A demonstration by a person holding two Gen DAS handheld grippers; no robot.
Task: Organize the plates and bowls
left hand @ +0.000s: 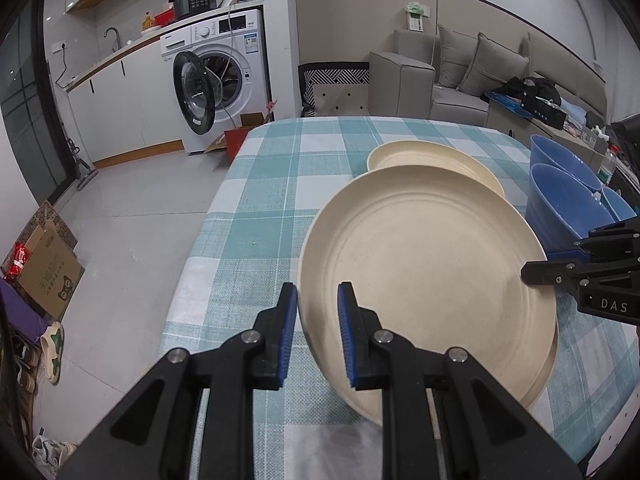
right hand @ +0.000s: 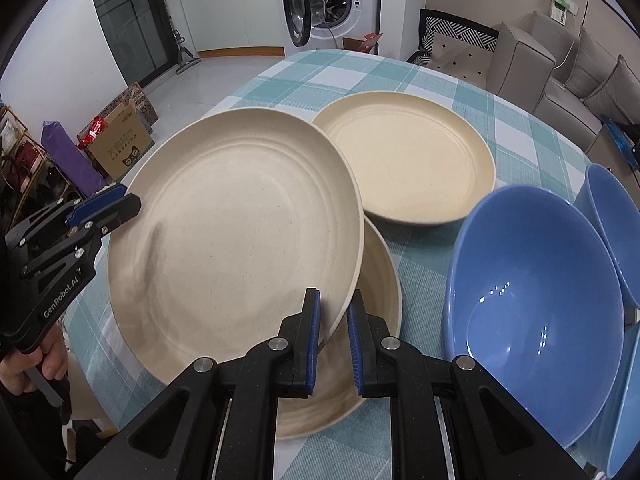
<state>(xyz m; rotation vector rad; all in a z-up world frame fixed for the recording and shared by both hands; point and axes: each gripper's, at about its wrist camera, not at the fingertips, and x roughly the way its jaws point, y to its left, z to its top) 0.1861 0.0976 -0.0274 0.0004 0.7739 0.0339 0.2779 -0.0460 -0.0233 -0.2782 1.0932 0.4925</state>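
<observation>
A large cream plate [left hand: 424, 272] hangs tilted over the checked tablecloth, held at both sides. My left gripper [left hand: 318, 300] is shut on its near-left rim. My right gripper [right hand: 334, 308] is shut on the opposite rim of the same plate [right hand: 232, 232]. Each gripper shows in the other's view: the right gripper [left hand: 528, 272] at the plate's right edge, the left gripper [right hand: 120, 204] at its left edge. A second cream plate [right hand: 372, 360] lies directly beneath the held one. A third cream plate [right hand: 408, 164] sits behind them. A blue bowl [right hand: 536, 292] stands to the right.
More blue bowls [right hand: 612, 220] crowd the table's right side beside the big one. The tablecloth [left hand: 280, 184] drops off at the left edge to a grey floor with cardboard boxes [left hand: 48, 268]. A washing machine [left hand: 224, 80] and a sofa [left hand: 460, 68] stand beyond.
</observation>
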